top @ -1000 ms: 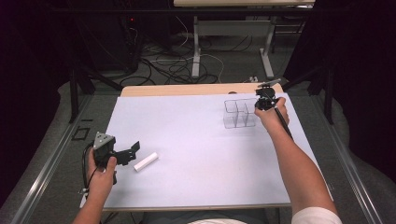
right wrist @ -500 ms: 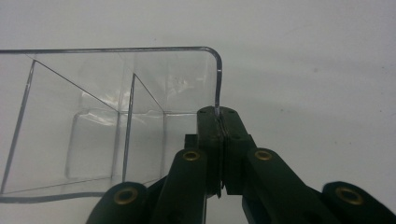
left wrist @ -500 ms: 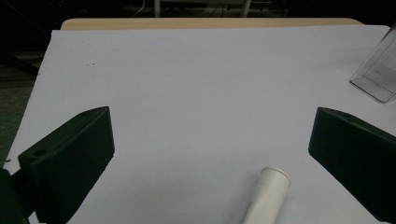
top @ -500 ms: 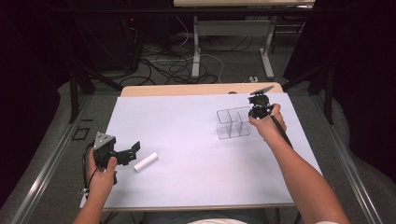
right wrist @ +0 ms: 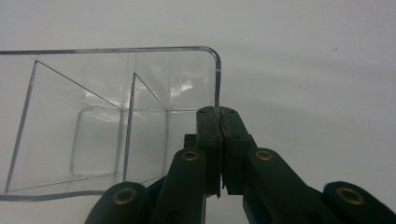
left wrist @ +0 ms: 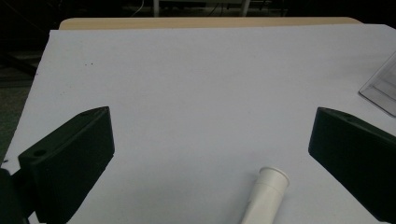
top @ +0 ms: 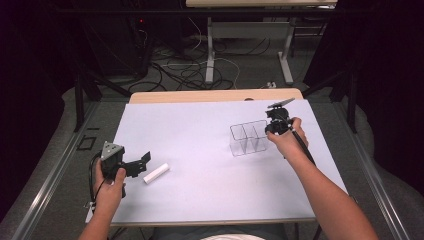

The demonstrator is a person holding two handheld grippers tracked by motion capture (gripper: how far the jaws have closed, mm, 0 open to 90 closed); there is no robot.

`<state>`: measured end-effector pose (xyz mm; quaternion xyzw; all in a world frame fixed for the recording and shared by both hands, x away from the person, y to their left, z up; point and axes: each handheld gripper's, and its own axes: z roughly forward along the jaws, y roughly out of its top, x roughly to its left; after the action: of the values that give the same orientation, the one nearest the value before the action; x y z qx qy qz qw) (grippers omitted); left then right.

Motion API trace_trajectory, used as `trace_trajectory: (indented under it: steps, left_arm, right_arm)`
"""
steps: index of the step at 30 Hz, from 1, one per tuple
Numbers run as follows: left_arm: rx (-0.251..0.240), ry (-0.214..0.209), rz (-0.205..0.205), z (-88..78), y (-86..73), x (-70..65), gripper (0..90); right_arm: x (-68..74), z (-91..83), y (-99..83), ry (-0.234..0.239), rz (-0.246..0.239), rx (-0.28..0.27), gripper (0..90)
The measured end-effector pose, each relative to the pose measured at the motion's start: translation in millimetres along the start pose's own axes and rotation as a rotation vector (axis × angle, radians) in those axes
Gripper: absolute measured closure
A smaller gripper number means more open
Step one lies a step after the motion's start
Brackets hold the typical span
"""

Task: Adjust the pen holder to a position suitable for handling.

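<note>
Clear plastic organizer (top: 248, 138) has slid toward you — your right gripper (right wrist: 218, 122), clamped on its wall, drags it; left gripper (left wrist: 210, 154) waits agape around the white tube (left wrist: 266, 193).

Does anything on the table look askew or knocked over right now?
Only slightly: the clear divided box sits at an angle to the table edges, its wall pinched in the right tool. The white tube lies on its side before the open left tool. Nothing spilled or damaged.

**Table Layout**

The divided container (top: 248, 138) stands on the table (top: 210, 120) right of centre. The tube (top: 156, 173) lies on the near left, well apart. Left gripper (top: 141, 163) sits just left of the tube; right gripper (top: 270, 131) touches the container's right wall.
</note>
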<state>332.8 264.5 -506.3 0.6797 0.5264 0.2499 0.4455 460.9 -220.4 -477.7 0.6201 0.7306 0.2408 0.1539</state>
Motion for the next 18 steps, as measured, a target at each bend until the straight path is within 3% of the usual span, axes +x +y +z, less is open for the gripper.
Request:
trace_trajectory:
  steps: [12, 18]
  left_arm:
    - [0.002, 0.0, 0.001, 0.3, 0.0, -0.8, 0.6]
    - [0.005, 0.0, 0.0, 0.3, -0.1, -0.3, 0.6]
  right_arm:
    - [3.1, -5.4, -7.7, 0.015, 0.008, 0.02, 87.3]
    - [-1.1, -8.6, -8.4, 0.059, 0.023, -0.003, 82.7]
